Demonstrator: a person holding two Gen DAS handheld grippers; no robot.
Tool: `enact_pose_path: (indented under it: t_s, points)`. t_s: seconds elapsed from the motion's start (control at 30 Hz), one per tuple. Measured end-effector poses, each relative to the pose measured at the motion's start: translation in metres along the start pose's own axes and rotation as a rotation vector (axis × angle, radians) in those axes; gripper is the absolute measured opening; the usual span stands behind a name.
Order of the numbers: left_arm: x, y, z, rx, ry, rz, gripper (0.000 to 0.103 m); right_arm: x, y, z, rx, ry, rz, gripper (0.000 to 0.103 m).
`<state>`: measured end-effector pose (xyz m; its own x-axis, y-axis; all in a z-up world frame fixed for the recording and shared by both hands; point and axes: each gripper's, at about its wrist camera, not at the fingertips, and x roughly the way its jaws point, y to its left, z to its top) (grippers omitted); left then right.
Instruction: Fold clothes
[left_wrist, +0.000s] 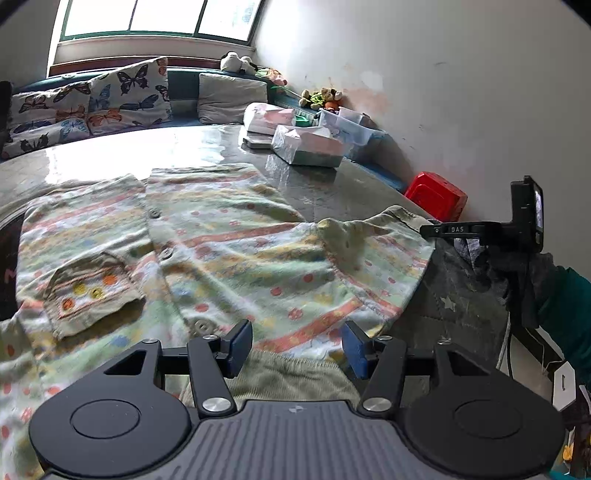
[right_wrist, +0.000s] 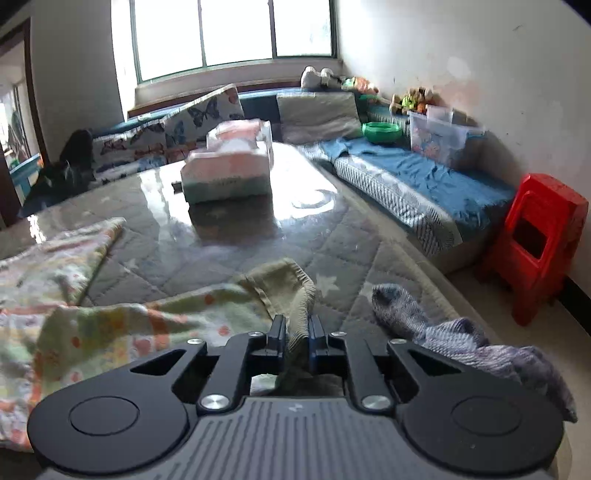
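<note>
- The left gripper (left_wrist: 297, 345) is held low and level over the near hem of the shirt (left_wrist: 229, 243), jaws wide apart, nothing between them.
- The shirt lies flat, front up, on the table (left_wrist: 332, 184), its pocket (left_wrist: 92, 291) to the left of the button row.
- The right gripper (right_wrist: 297, 330) sits low at the table's right edge, jaws closed tight on the shirt's sleeve cuff (right_wrist: 291, 291).
- A grey cloth (right_wrist: 461, 343) lies just right of it.
- Farther back stand packs (right_wrist: 229, 173), then cushions (left_wrist: 125, 96); a red stool (right_wrist: 543, 236) stands by the wall.
</note>
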<state>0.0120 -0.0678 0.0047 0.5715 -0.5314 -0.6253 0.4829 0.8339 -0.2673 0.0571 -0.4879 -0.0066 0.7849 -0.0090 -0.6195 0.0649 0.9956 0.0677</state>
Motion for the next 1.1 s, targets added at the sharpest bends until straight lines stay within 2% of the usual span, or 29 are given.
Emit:
enact_pose_path:
  t_s: [0.17,0.43,0.6,0.67,0.8,0.87,1.1]
  points:
    - [0.016,-0.008,0.013,0.013,-0.005,0.001,0.06,-0.03,-0.003,0.008,0.023,-0.09,0.012,0.01]
    - [0.054,-0.026,0.016,0.079,0.04,-0.002,0.061,-0.032,-0.005,0.004,0.002,-0.05,-0.011,0.01]
    - [0.038,-0.021,0.018,0.063,-0.003,-0.001,0.062,-0.05,0.01,0.02,-0.025,-0.103,0.027,0.01]
    - [0.025,-0.014,0.019,0.046,-0.035,0.02,0.068,-0.061,0.022,0.03,-0.052,-0.128,0.064,0.01]
    - [-0.003,0.009,0.015,-0.004,-0.089,0.082,0.073,-0.078,0.057,0.046,-0.124,-0.165,0.141,0.01]
    - [-0.016,0.02,0.009,-0.033,-0.104,0.12,0.081,-0.085,0.082,0.053,-0.165,-0.181,0.199,0.01]
    - [-0.057,0.057,-0.012,-0.126,-0.157,0.233,0.096,-0.092,0.18,0.067,-0.338,-0.192,0.414,0.01]
